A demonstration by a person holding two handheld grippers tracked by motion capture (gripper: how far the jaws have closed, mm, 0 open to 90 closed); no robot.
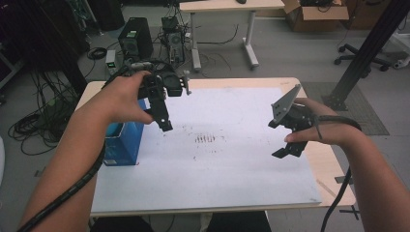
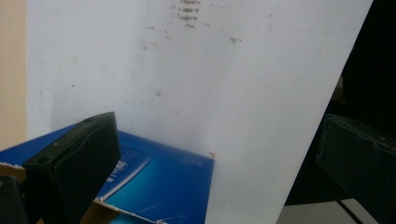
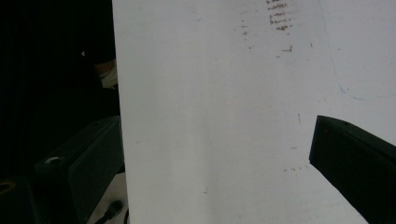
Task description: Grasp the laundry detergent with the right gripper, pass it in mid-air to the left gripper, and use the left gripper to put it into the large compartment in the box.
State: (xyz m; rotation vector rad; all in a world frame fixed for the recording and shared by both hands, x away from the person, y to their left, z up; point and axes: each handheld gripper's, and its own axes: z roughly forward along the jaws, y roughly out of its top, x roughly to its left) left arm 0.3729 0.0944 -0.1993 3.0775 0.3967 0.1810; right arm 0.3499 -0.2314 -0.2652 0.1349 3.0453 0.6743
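Forearms: nearest the high camera, the person's two forearms came in from the bottom edge, each hand raised off the table (image 1: pixel 333 162).
Left gripper (image 1: pixel 162 113): it hung just above the blue box (image 1: pixel 123 142), jaws spread wide and holding nothing; judged as poised to reach down to the box.
Right gripper (image 1: pixel 289 145): it hovered over the right side of the white board (image 1: pixel 217 169), well apart from the box, jaws likewise spread and empty; it looked to be waiting.
Blue box: it stood at the board's left edge, its top torn open.
Left gripper view: it showed the box's (image 2: pixel 163 182) ragged cardboard rim, close under the jaws, which the high view left unclear.
Right gripper view: it showed bare board (image 3: pixel 210 116) with brown smudges (image 3: pixel 279 14) ahead.
High view alone: floor cables, a computer tower (image 1: pixel 136 38), a second desk (image 1: pixel 227 6).
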